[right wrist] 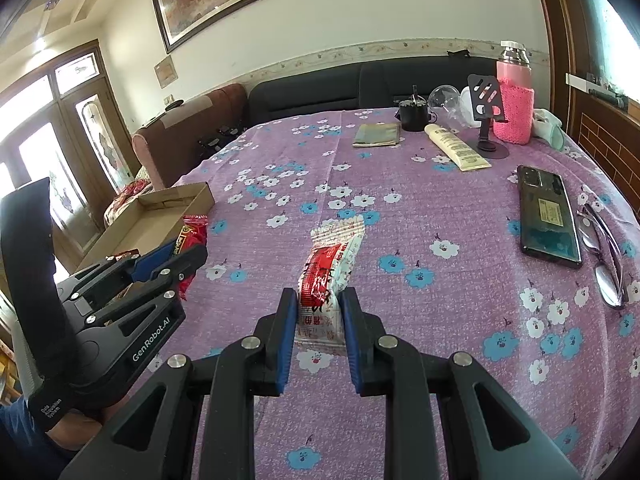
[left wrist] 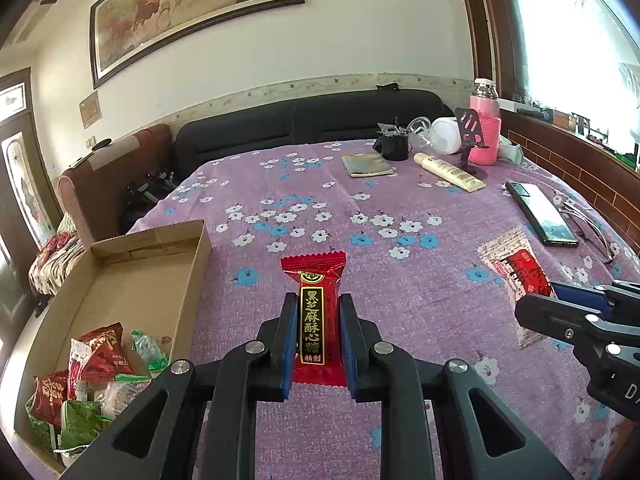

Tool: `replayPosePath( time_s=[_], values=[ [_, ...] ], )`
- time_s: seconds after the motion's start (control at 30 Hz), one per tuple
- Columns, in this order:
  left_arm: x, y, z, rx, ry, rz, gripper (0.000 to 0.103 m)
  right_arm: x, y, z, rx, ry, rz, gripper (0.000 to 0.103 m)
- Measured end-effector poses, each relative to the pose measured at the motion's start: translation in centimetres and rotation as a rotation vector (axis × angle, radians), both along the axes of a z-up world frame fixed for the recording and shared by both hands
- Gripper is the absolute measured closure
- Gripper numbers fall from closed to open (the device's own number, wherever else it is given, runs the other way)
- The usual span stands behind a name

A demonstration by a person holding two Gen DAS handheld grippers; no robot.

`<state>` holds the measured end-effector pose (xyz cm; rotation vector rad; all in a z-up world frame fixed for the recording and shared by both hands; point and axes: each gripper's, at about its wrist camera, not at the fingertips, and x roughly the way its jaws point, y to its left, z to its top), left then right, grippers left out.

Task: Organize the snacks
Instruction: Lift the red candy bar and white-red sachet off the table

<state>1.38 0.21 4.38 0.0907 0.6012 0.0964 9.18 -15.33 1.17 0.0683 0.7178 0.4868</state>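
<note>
In the left wrist view, the left hand-held gripper [left wrist: 313, 312] is clenched on a red candy [left wrist: 318, 312] with gold letters, and its blue pads squeeze the two long sides so the candy cannot slip. The candy sticks out over the table [left wrist: 360, 208] with its purple flower cloth. The cardboard box [left wrist: 160, 248] sits just to the left, and a pile of red and green snacks [left wrist: 92, 380] fills its near end, so I think this candy goes there too. In the right wrist view, the right hand-held gripper [right wrist: 318, 312] is grasping a white and red snack packet [right wrist: 330, 268] the same way, by its sides, with the far end poking forward. The box is off to the left, past the other gripper. A phone [right wrist: 548, 216] and glasses [right wrist: 604, 256] lie on the right, away from the snacks.
</note>
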Motion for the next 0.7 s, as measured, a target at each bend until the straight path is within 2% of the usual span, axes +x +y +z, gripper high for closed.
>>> replayPosePath(
  time_s=[0.7],
  values=[
    [-0.14, 0.39, 0.24, -0.022, -0.018, 0.019, 0.083, 0.07, -0.03, -0.02, -0.005, 0.002, -0.022, 0.081]
  ],
)
